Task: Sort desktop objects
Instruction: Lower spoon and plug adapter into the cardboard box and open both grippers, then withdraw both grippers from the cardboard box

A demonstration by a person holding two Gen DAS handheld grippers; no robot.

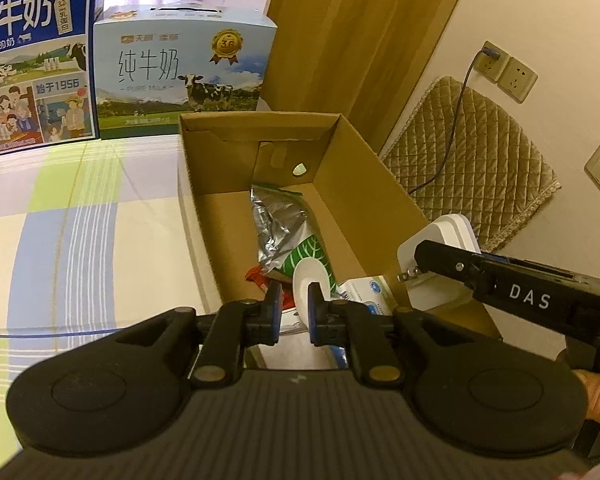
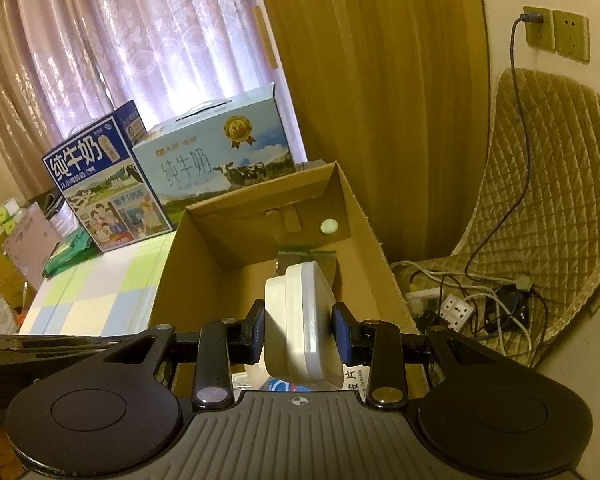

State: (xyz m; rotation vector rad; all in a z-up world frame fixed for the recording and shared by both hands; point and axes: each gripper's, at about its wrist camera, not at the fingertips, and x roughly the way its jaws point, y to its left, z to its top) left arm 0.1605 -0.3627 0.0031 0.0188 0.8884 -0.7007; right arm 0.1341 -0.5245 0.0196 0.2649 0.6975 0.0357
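milk carton (image 1: 184, 76) "PURE MILK", "3.6", "DAS"

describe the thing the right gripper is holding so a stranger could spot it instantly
Find the open cardboard box on the checked tabletop, in front of two milk cartons. Over its near right corner, the right gripper is shut on a white plug-in charger. It is a smooth, rounded white block with metal prongs, unlike the foil bag and printed packets lying in the box.
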